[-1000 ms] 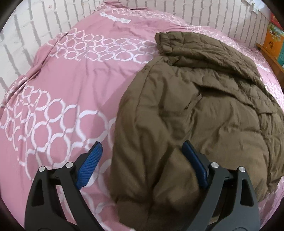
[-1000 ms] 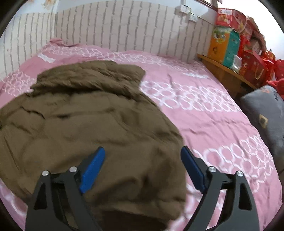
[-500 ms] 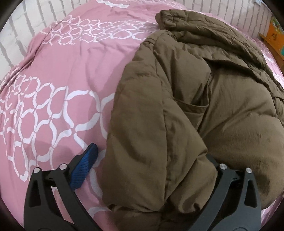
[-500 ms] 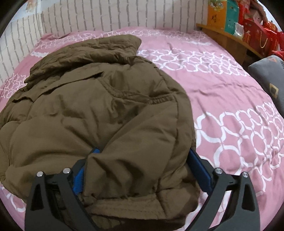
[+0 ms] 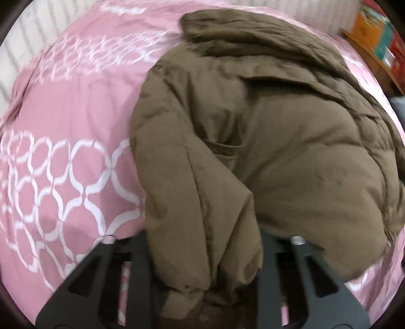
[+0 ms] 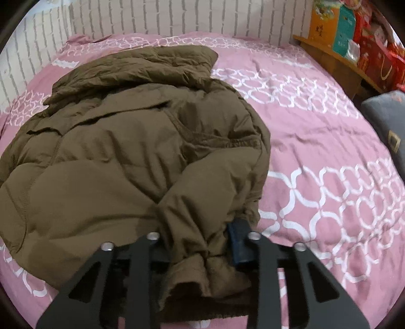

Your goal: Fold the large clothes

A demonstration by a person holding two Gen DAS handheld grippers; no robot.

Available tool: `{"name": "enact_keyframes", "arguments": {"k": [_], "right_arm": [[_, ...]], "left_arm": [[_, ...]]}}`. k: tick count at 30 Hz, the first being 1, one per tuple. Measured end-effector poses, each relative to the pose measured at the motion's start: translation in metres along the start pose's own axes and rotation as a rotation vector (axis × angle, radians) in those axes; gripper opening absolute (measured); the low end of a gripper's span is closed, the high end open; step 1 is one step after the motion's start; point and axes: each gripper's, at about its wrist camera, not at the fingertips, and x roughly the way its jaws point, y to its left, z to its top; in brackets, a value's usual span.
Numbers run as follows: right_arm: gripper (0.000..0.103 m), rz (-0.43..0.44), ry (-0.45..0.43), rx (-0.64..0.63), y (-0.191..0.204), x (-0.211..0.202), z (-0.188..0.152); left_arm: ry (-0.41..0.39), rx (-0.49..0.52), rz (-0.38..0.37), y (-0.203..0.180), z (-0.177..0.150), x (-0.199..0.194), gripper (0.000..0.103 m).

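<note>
A bed under a pink bedspread (image 6: 316, 141) with white ring patterns fills the room. Behind it runs a white brick-patterned wall (image 6: 157, 17); right of the bed, a wooden shelf (image 6: 336, 55) carries colourful boxes (image 6: 336, 22).

The bed (image 6: 316, 141) wears a pink cover printed with bands of white interlocking rings — a puffy brown jacket (image 6: 121, 157) lies crumpled across it, collar toward the striped wall, its near edge bunched up at the bed's front.
</note>
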Motion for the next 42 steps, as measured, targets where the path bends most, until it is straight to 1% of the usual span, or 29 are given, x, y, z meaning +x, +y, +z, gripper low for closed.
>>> {"name": "enact_keyframes", "arguments": {"k": [2,6,9,13,18,21,23,26,29,33,34,35,39,42], "right_arm": [[0.024,-0.008,-0.003,0.001,0.000,-0.007,0.002],[0.022,-0.009,-0.026,0.016,-0.003,-0.028,0.007],[0.021,-0.013,-0.059,0.008,-0.003,-0.047,0.014],[0.020,-0.010,-0.122,0.021,-0.004,-0.081,0.020],[0.020,-0.024,-0.199,-0.002,0.000,-0.124,0.026],[0.020,-0.039,-0.216,-0.013,0.002,-0.141,0.035],[0.020,-0.046,-0.224,-0.008,0.005,-0.153,0.042],[0.020,-0.047,-0.230,-0.005,0.009,-0.166,0.051],[0.020,-0.055,-0.222,-0.022,0.017,-0.173,0.048],[0.020,-0.065,-0.202,-0.022,0.023,-0.172,0.054],[0.020,-0.064,-0.198,-0.018,0.024,-0.172,0.056],[0.020,-0.067,-0.196,-0.021,0.025,-0.173,0.058],[0.020,-0.074,-0.190,-0.026,0.025,-0.177,0.056],[0.020,-0.086,-0.182,-0.047,0.026,-0.175,0.057]], "left_arm": [[-0.013,0.034,0.007,-0.005,0.001,-0.007,0.013],[-0.014,0.013,-0.024,0.004,0.011,-0.021,0.010],[-0.039,0.006,-0.044,0.009,0.008,-0.046,0.009],[-0.099,0.018,-0.066,0.006,0.007,-0.086,0.009],[-0.170,-0.010,-0.100,0.011,0.023,-0.132,0.009],[-0.193,-0.049,-0.123,0.016,0.045,-0.159,0.009],[-0.214,-0.053,-0.125,0.021,0.053,-0.173,0.009],[-0.257,-0.032,-0.117,0.037,0.053,-0.189,0.009],[-0.267,-0.039,-0.129,0.064,0.044,-0.192,0.009],[-0.247,-0.024,-0.127,0.071,0.047,-0.185,0.010],[-0.247,-0.013,-0.119,0.070,0.050,-0.183,0.010],[-0.247,-0.007,-0.115,0.055,0.060,-0.174,0.010],[-0.239,-0.006,-0.116,0.043,0.065,-0.166,0.010],[-0.219,0.003,-0.102,0.040,0.068,-0.163,0.010]]}}
